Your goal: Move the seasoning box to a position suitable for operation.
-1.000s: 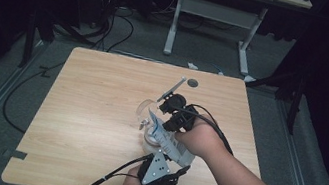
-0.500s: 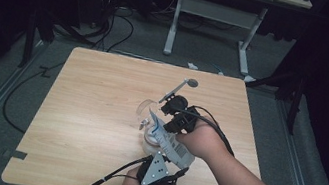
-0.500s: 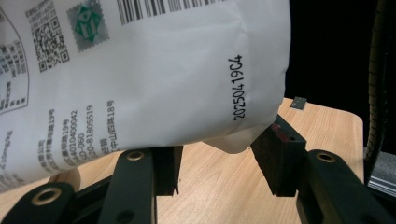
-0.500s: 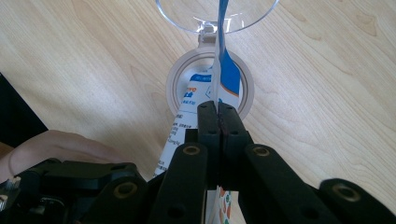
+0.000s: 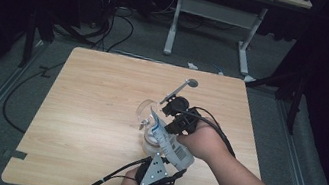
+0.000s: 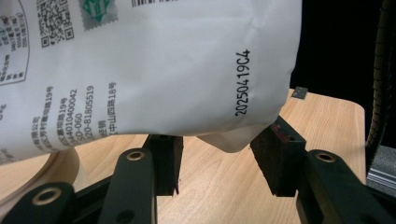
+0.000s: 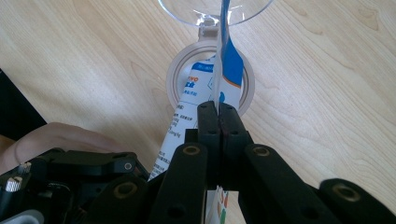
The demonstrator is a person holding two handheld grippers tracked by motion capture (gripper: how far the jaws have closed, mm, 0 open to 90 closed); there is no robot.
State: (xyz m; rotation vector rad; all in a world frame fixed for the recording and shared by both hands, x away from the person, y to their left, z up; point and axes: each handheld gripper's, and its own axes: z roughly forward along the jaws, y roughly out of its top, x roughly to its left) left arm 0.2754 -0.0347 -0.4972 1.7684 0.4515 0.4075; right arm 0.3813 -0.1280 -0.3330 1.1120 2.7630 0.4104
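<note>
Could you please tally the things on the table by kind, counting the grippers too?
Grippers: 2, left and right
Pouch: 1
Jar: 1
Clear lid: 1
Spoon: 1
Total: 6

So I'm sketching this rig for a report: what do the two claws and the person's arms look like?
Both claws are black. The left claw carries a grey three-cornered plate on top and trails a black cable toward the table's near edge. Its square black pads sit on jaws with round pivot holes. The right claw trails a looping black cable. The forearms are bare, no sleeves visible.
</note>
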